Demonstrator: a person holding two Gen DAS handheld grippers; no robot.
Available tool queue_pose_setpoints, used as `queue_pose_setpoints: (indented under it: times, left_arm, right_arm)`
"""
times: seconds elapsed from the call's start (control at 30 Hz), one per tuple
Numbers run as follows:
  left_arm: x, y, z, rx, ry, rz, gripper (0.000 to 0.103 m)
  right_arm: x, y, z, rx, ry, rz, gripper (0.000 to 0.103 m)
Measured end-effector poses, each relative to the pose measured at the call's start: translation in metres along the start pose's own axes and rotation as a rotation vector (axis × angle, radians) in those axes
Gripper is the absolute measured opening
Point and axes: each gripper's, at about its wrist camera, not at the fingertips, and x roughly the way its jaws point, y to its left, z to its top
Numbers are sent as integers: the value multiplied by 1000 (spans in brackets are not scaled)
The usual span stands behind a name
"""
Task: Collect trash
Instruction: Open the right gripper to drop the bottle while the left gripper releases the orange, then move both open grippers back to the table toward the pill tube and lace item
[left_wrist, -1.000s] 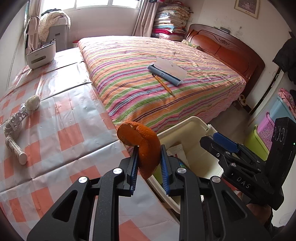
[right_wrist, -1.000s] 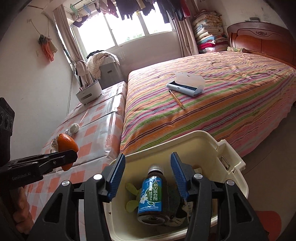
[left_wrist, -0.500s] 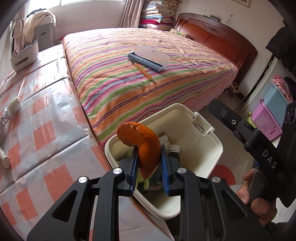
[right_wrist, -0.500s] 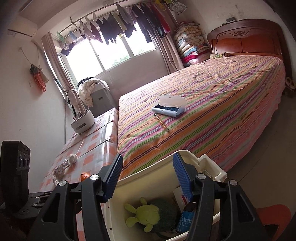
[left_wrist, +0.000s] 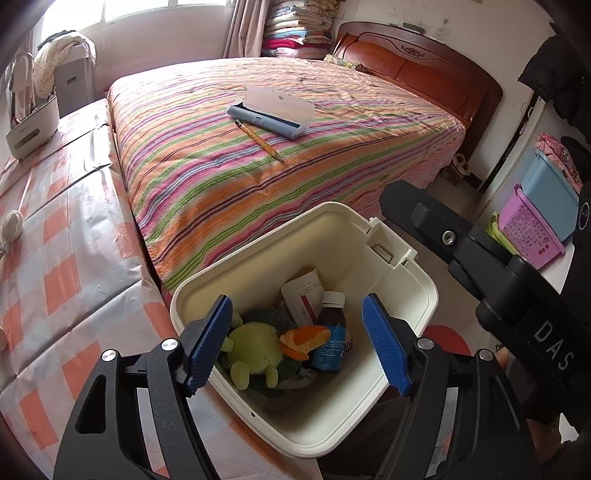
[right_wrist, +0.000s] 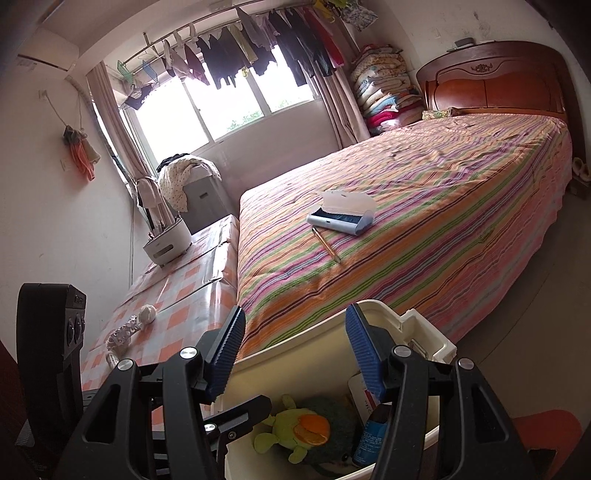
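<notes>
Low in the frame, the left tongs (left_wrist: 295, 343) are spreading wide with nothing between their blue pads: the orange peel (left_wrist: 304, 341) they gripped a second ago now lies inside the cream bin (left_wrist: 413, 295) at lower centre, resting against a green plush toy (left_wrist: 253, 350) and a blue-labelled bottle (left_wrist: 330, 339). That piece of trash looks collected. The right tongs (right_wrist: 293, 354) hang half open over the bin's near rim, holding nothing. Farther off, at the left edge, a pale ball (right_wrist: 147, 314) and a clear bottle (right_wrist: 122, 334) remain on the checked counter (left_wrist: 74, 236), likely the next pickups. On the striped bed (left_wrist: 295, 155) beyond lie a pencil (left_wrist: 258, 138) and an open case (left_wrist: 273, 112).
</notes>
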Motion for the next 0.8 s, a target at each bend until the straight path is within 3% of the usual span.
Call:
queue_pose_setpoints:
  times: [0.3,0.8]
  left_arm:
    - [-22,26,6,-45,-44,56,83]
    - [-88,159,0,-239,-125,265,85]
  right_arm:
    - [3,8,0,-16,1,13,55]
    - [28,62,-4,-84,45,101,55]
